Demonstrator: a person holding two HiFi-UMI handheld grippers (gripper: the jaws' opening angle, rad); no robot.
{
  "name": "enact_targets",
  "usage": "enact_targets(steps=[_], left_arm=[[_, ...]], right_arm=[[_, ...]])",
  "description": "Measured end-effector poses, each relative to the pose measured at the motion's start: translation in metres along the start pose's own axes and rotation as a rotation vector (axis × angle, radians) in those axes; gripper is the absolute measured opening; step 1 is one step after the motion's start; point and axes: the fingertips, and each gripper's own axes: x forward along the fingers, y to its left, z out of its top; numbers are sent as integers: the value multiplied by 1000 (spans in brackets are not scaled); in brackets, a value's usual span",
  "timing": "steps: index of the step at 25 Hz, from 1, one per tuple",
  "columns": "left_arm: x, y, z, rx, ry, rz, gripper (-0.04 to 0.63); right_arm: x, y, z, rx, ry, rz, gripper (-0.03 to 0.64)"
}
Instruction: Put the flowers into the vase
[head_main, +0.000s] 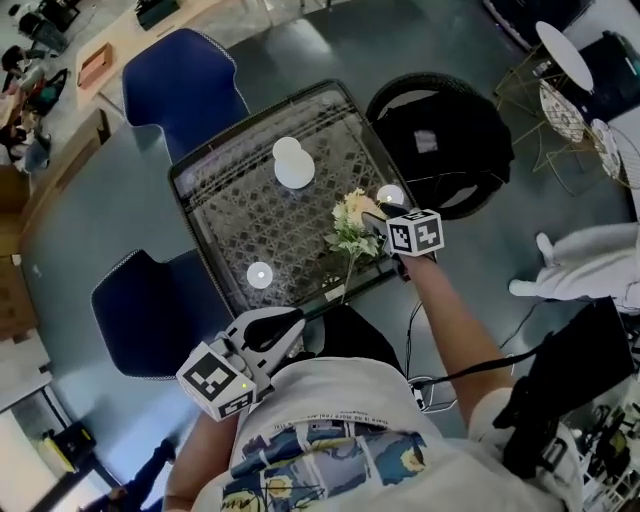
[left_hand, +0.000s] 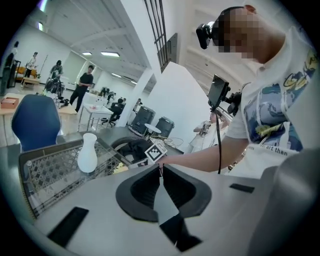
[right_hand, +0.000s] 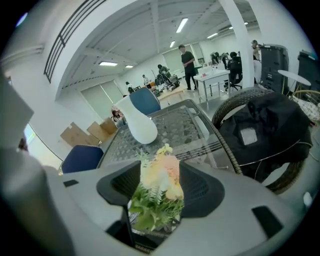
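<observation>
The white vase (head_main: 293, 165) stands upright near the far middle of the mesh-topped table (head_main: 230, 215); it also shows in the left gripper view (left_hand: 87, 154) and the right gripper view (right_hand: 140, 125). A bunch of pale yellow and peach flowers (head_main: 350, 225) with green leaves lies at the table's right side, its stem trailing toward the near edge. My right gripper (head_main: 370, 226) is around the blooms (right_hand: 159, 185), jaws wide and open (right_hand: 160, 167). My left gripper (head_main: 290, 328) hangs by the table's near edge close to my body, shut and empty (left_hand: 161, 167).
Two small white discs (head_main: 260, 275) (head_main: 390, 195) sit on the table top. Blue chairs stand at the far left (head_main: 185, 85) and near left (head_main: 150, 310). A round wicker chair with a black bag (head_main: 440, 140) is at the right. A person's white-clad legs (head_main: 575, 270) are further right.
</observation>
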Motion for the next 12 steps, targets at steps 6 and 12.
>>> enact_targets(steps=[6, 12], left_arm=[[13, 8, -2, -44, -5, 49, 11], [22, 9, -1, -60, -19, 80, 11]], right_arm=[[42, -23, -11, 179, 62, 129, 242], [58, -30, -17, 301, 76, 214, 233]])
